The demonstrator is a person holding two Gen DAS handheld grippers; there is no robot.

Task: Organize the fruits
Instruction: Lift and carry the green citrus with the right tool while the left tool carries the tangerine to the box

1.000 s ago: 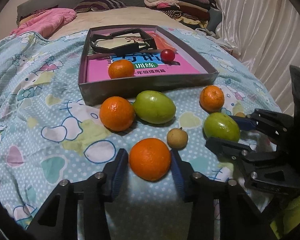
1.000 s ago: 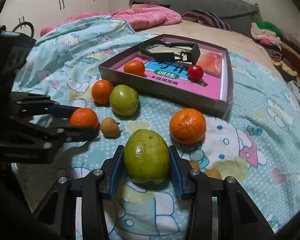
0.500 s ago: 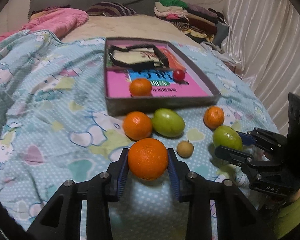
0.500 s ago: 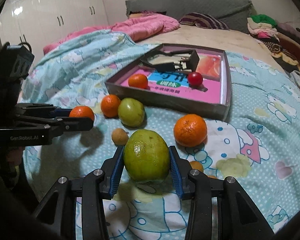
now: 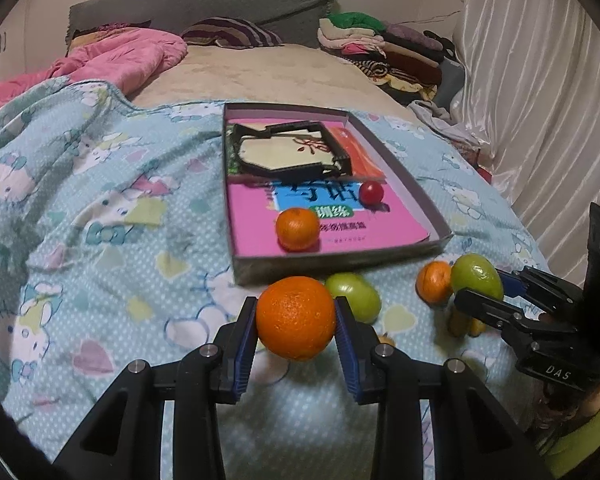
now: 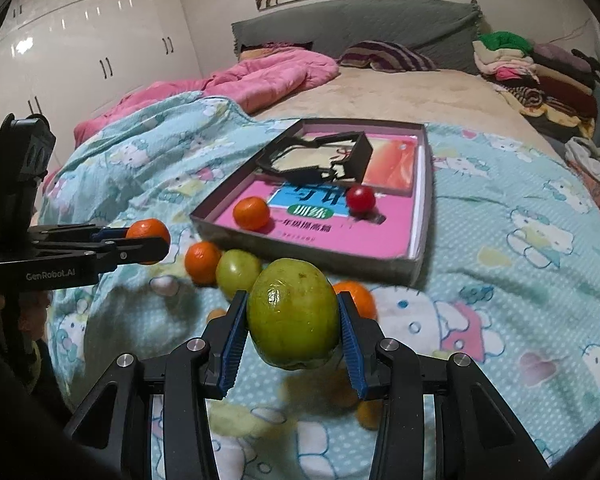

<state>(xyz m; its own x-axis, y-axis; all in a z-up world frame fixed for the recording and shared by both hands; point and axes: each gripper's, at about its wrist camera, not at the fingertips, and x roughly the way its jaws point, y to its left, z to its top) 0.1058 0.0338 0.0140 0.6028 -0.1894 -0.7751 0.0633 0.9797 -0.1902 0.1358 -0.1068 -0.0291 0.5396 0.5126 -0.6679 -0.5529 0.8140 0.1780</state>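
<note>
Straight ahead of both tools, toward the bed's head, lies the shallow grey cardboard box (image 5: pixel 340 254), its long axis running away from them; the left tool (image 5: pixel 295 320) clenches a round orange (image 5: pixel 295 317), the right tool (image 6: pixel 293 316) a green oval fruit (image 6: pixel 293 314), both lifted clear of the bed.

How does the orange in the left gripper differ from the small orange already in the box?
The held orange hangs clear of the bedspread between the left gripper pads; the small orange rests on the pink book inside the box. The held orange looks larger, though it is nearer the camera. Its skin is visibly pebbled; the small orange looks smoother. Both are round and orange.
</note>
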